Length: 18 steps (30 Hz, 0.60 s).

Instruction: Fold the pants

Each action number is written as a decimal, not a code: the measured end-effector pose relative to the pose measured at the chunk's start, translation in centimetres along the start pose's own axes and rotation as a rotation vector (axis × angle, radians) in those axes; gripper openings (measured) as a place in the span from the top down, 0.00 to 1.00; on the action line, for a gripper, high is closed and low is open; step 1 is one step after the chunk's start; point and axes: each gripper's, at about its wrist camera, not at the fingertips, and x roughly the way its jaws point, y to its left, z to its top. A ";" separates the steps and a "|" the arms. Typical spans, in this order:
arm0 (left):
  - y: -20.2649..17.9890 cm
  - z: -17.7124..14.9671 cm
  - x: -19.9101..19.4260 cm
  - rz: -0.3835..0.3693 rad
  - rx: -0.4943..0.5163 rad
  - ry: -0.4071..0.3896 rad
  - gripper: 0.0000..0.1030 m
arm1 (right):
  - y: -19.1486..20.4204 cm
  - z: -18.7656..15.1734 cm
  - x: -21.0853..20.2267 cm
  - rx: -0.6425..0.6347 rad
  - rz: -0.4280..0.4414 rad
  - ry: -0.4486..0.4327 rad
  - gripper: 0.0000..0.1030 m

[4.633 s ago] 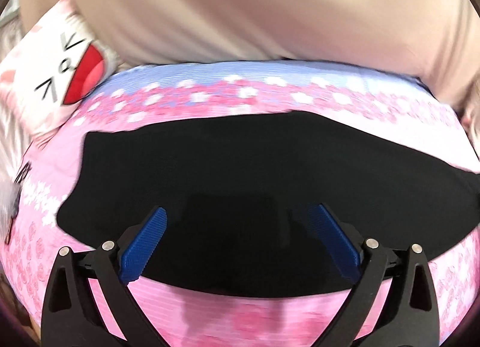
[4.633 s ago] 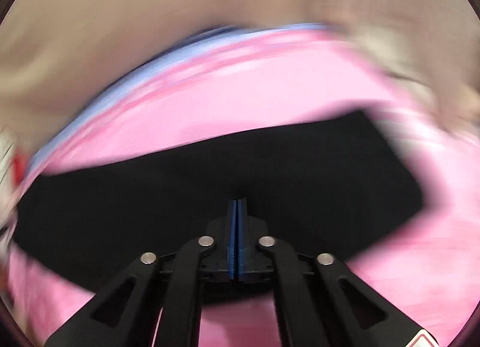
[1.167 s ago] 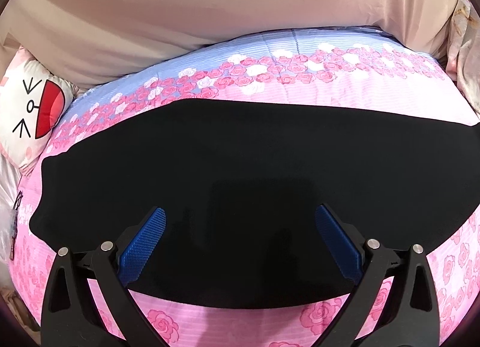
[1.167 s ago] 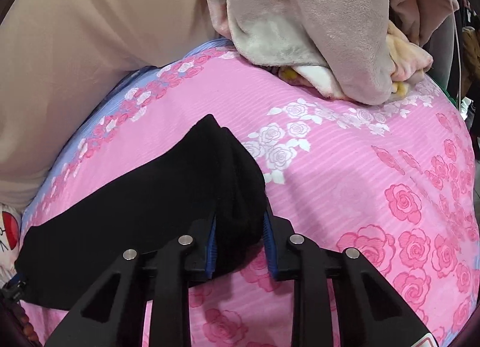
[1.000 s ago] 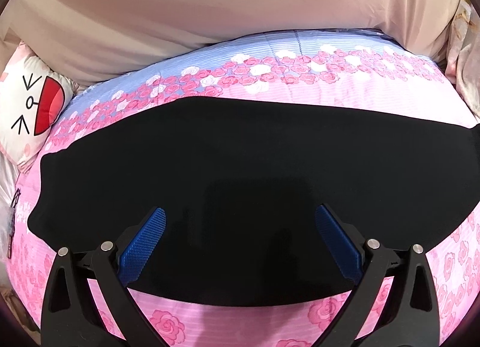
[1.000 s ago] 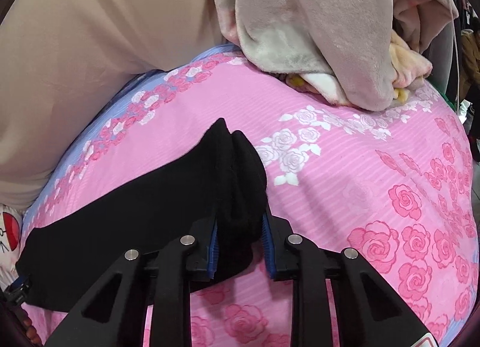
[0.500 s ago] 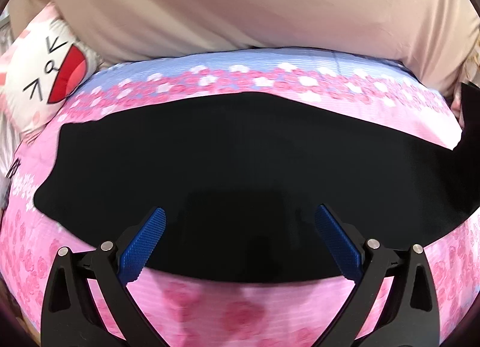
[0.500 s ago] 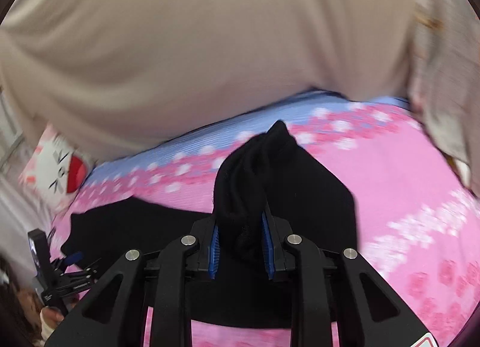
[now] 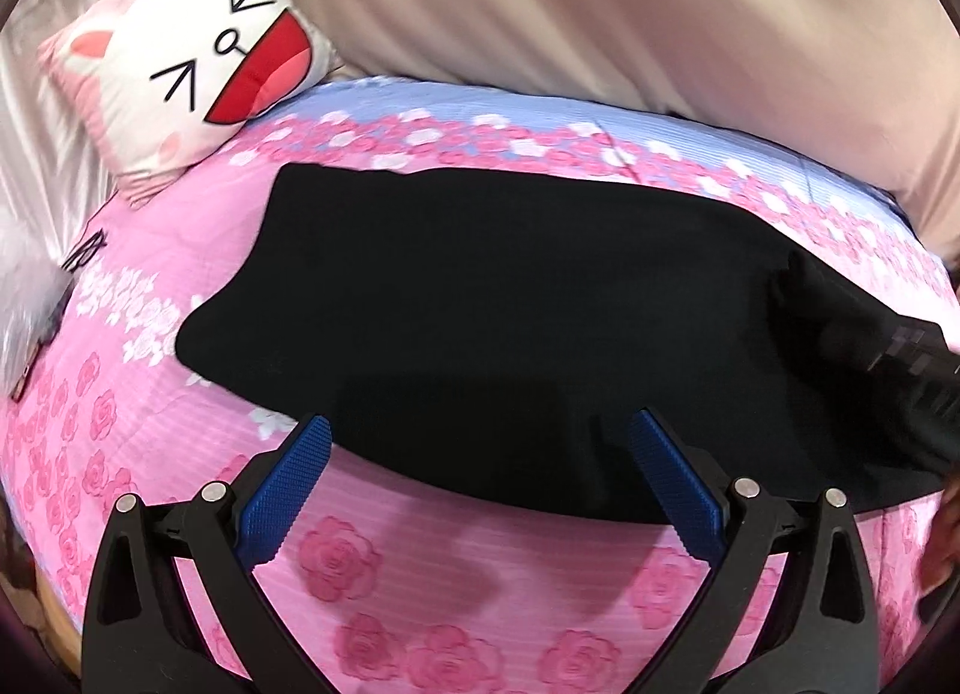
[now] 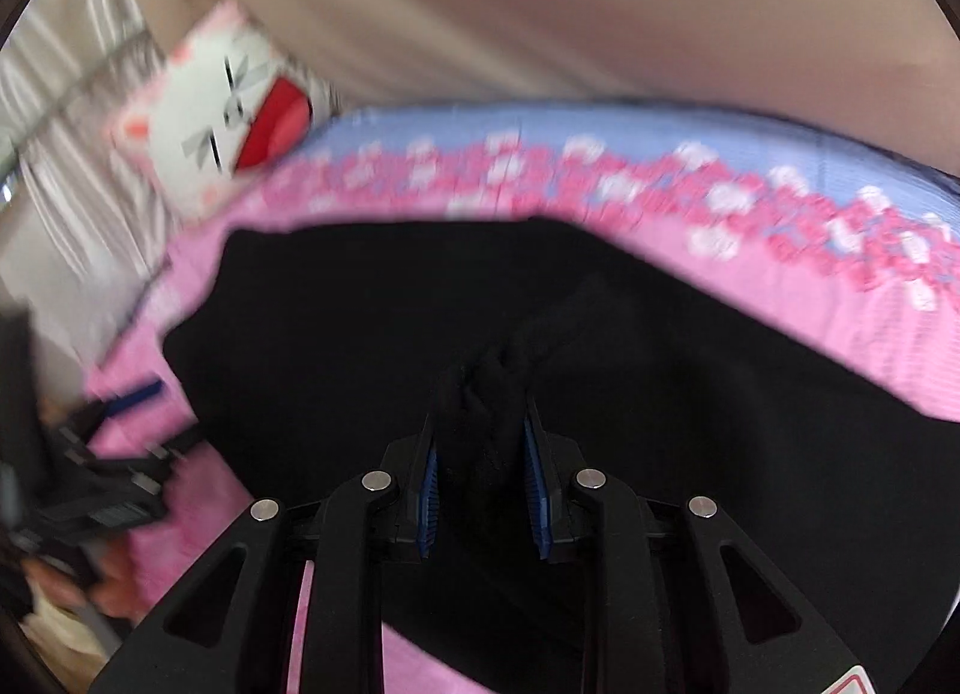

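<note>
The black pants (image 9: pixel 480 304) lie lengthwise across the pink rose bedspread (image 9: pixel 420 586). My left gripper (image 9: pixel 480 454) is open and empty, its blue fingers over the near edge of the pants. My right gripper (image 10: pixel 483 424) is shut on a bunched end of the pants (image 10: pixel 492 394) and holds it above the flat part of the pants (image 10: pixel 360 334). The right gripper also shows at the right edge of the left wrist view (image 9: pixel 900 358), with the lifted fabric draped over the lying layer. The left gripper shows blurred at the left of the right wrist view (image 10: pixel 120 412).
A white cat-face pillow (image 9: pixel 198 46) lies at the far left corner of the bed. A beige sheet (image 9: pixel 600 4) hangs behind the bed. A blue band of the spread (image 9: pixel 540 112) runs along the far edge.
My right gripper has carried the gripped pants end leftward over the rest of the pants, so the visible length is shorter. The left gripper has shifted left, staying open.
</note>
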 end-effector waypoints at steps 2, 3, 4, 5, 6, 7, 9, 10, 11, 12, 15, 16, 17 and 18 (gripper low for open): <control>0.3 0.0 0.2 -0.006 -0.010 0.002 0.05 | 0.4 -0.7 0.3 -0.022 -0.004 -0.026 0.73; 0.4 0.0 0.2 -0.009 -0.013 0.003 0.05 | 0.7 -0.9 0.0 -0.036 -0.015 -0.031 0.72; 0.3 0.0 0.3 -0.017 -0.013 0.003 0.05 | 0.8 -1.0 -0.1 -0.040 -0.017 -0.032 0.71; 0.1 0.1 0.3 -0.021 -0.010 0.003 0.05 | 1.0 -1.1 -0.2 -0.043 -0.018 -0.038 0.66; -0.1 0.1 0.3 -0.025 -0.006 0.001 0.05 | 1.0 -1.2 -0.1 -0.046 -0.020 -0.038 0.63; -0.3 0.2 0.3 -0.030 -0.002 -0.002 0.05 | 1.3 -1.4 0.0 -0.059 -0.033 -0.041 0.62; -0.6 0.3 0.2 -0.035 0.007 -0.007 0.05 | 1.5 -1.2 -0.1 -0.082 -0.061 -0.038 0.69; -0.7 0.3 0.1 -0.038 0.009 -0.011 0.05 | 1.7 -0.9 -0.3 -0.088 -0.066 -0.040 0.76; -0.7 0.3 0.0 -0.040 0.009 -0.012 0.05 | 2.1 -0.5 -0.8 -0.075 -0.057 -0.052 0.82; -0.6 0.4 -0.1 -0.040 0.007 -0.012 0.05 | 2.2 -0.1 -1.1 -0.073 -0.054 -0.061 0.81; -0.1 0.4 -0.1 -0.038 -0.011 -0.011 0.05 | 3.2 0.9 -0.8 -0.103 -0.038 -0.059 0.78; 0.2 0.4 0.0 -0.041 -0.025 -0.006 0.05 | 3.2 0.8 0.4 -0.106 -0.024 -0.021 0.76; 0.4 0.5 0.1 -0.045 -0.032 0.000 0.05 | 3.3 0.6 1.2 -0.113 -0.018 -0.006 0.75; 0.6 0.5 0.1 -0.047 -0.039 0.006 0.05 | 3.5 0.2 0.8 -0.128 -0.022 -0.043 0.71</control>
